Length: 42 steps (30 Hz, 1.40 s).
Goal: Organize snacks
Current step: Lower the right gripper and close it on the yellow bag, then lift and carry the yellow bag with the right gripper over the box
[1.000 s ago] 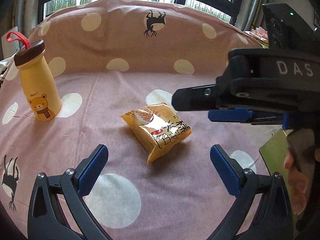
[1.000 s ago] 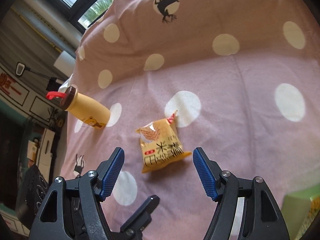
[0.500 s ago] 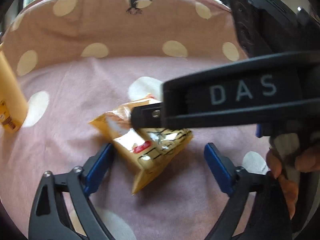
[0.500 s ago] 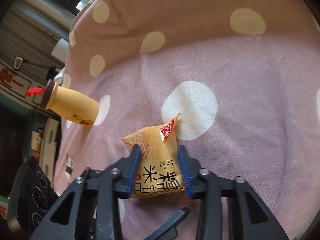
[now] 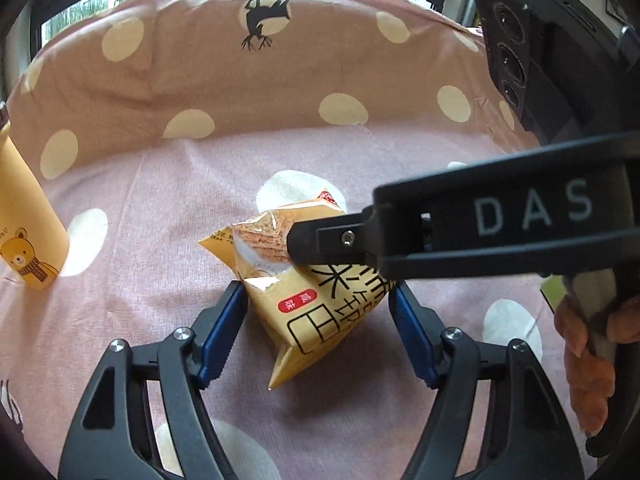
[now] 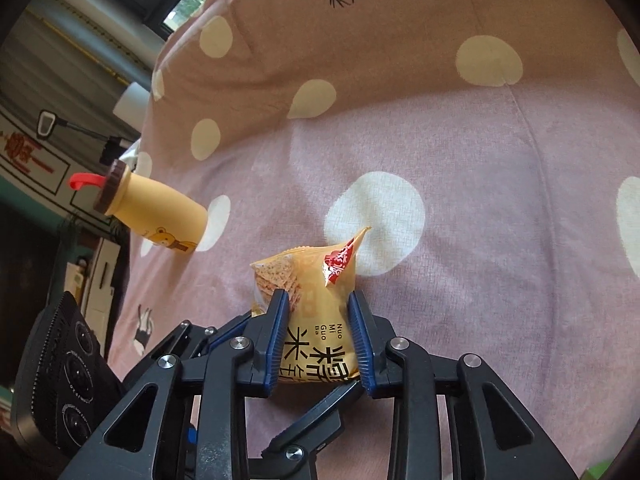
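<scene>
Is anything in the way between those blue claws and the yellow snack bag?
Nothing visible. The right gripper already pinches the snack packet, and the left gripper has been closing around its lower end, one pad touching. The yellow bottle stands well aside.

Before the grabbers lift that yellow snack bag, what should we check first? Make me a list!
1. Right gripper holding the shiny yellow foil snack packet: ok, both blue pads press its sides; its jaws have just been closing.
2. Left gripper holding it too: not ok, its jaws have just been closing, but the right-hand pad is still apart from the packet.
3. Grippers clear of each other: cannot tell, the right one crosses close over the left.
4. Packet not torn: cannot tell.
5. Yellow bear-print bottle with brown cap out of the way: ok, standing apart on the pink spotted cloth.
</scene>
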Tool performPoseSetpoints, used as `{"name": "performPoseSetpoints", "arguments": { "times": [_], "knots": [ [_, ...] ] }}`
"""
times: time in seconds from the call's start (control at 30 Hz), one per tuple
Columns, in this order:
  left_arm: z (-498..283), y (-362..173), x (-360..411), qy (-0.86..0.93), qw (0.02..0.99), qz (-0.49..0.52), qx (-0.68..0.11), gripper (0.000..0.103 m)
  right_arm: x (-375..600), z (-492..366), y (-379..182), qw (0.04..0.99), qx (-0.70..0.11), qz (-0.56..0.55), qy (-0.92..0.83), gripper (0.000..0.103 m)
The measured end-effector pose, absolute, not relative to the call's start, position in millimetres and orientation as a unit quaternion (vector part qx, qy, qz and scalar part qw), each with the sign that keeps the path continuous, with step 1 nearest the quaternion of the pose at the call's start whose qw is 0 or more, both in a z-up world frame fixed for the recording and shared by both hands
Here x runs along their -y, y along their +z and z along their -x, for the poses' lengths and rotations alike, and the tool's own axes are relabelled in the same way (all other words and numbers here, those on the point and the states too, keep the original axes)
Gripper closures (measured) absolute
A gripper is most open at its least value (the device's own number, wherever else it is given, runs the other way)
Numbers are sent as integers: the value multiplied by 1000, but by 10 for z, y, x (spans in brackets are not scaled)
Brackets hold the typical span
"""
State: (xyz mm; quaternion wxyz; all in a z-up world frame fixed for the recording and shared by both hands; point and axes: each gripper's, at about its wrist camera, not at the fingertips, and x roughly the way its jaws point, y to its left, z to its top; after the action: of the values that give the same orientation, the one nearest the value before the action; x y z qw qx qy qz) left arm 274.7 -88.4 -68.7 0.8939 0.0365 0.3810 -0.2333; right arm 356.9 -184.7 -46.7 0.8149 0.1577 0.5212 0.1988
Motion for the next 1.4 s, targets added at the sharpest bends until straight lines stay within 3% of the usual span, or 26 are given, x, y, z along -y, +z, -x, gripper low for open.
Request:
{"name": "performPoseSetpoints", "arguments": {
  "times": [0.3,0.73,1.3,1.4],
  "knots": [
    [-2222,-256,1123,-260,899,-57,-348,30,2042,-3021,-8,839,-487,-156,184,70],
    [-1254,280,2053,-349,875,-91,-323,30,2880,-1886,681,876,-437,-169,111,70],
    [-331,134,3350,-411,835,-176,-321,29,4158,-758,559,882,-411,-230,6,70],
    [-275,103,3440,-395,843,-197,-309,18,4241,-688,500,881,-418,-218,-32,70]
  ]
}}
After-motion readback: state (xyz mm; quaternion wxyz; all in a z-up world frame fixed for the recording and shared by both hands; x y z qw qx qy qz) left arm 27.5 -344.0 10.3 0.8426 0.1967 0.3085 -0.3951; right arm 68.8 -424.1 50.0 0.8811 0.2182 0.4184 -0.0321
